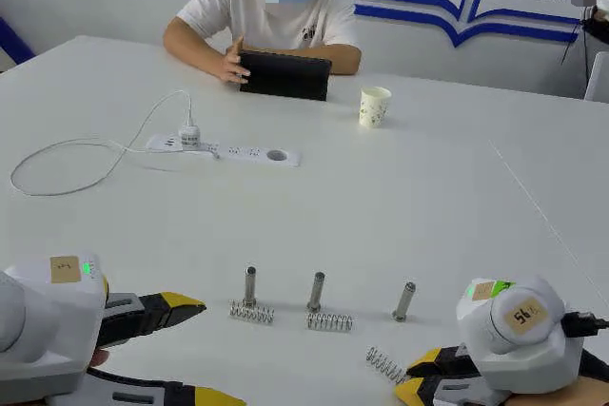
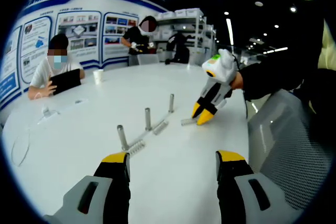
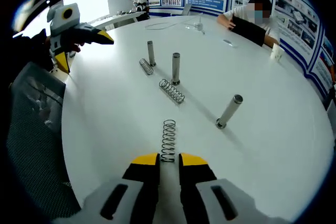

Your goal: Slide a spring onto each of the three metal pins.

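Three metal pins stand upright in a row close to the near edge of the white desk (image 1: 428, 216): the left pin (image 1: 249, 286), the middle pin (image 1: 316, 290) and the right pin (image 1: 404, 300), none of them carrying a spring. Three springs lie flat on the desk. The first spring (image 1: 251, 312) lies at the foot of the left pin, and the second spring (image 1: 329, 321) at the foot of the middle pin. The third spring (image 1: 384, 364) lies nearer the near edge, apart from the right pin.

The right claw (image 3: 169, 160) sits low at the near edge. Its yellow tips are drawn in narrow on either side of the third spring's near end. Whether they actually pinch it cannot be told.

The left claw (image 2: 173, 156) hangs over the near left corner, its jaws spread wide and empty, pointing along the row of pins.

Toward the far edge lie a power strip (image 1: 233, 151) with a white cable (image 1: 67, 164), and a paper cup (image 1: 374, 106). A seated person (image 1: 271, 7) there holds a dark tablet (image 1: 284, 75).
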The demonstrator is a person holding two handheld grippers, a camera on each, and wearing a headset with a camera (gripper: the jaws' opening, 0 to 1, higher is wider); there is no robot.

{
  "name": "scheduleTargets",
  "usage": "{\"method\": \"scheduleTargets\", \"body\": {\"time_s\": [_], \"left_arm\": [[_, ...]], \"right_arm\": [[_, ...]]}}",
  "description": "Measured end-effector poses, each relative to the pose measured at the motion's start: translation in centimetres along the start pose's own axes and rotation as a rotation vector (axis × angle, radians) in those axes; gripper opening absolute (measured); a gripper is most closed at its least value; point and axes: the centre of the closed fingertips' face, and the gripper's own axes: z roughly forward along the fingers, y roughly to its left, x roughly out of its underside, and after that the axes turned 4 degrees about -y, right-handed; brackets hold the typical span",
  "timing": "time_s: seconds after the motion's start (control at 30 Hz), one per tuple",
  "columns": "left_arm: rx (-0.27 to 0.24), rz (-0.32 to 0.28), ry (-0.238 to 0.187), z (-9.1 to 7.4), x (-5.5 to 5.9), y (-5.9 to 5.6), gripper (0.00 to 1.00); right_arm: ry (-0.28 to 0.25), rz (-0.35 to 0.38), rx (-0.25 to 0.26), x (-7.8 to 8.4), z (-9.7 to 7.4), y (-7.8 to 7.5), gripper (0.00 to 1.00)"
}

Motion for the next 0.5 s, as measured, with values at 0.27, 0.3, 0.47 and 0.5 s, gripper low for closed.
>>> {"method": "scheduleTargets", "body": {"time_s": [0.27, 0.3, 0.47, 0.5], "left_arm": [[0.019, 0.009, 0.004, 0.4, -0.1, -0.4, 0.66], [0.023, 0.012, 0.005, 0.5, -0.2, -0.4, 0.66], [0.048, 0.032, 0.011, 1.0, -0.5, -0.9, 0.64], [0.054, 0.037, 0.014, 1.1, -0.5, -1.0, 0.64]], "right_arm": [[0.01, -0.011, 0.0, 0.1, 0.0, -0.1, 0.12], [0.013, -0.013, 0.0, 0.1, 0.0, -0.1, 0.12], [0.023, -0.03, -0.009, 0.0, -0.2, 0.1, 0.11], [0.024, -0.032, -0.01, -0.1, -0.2, 0.1, 0.11]]}}
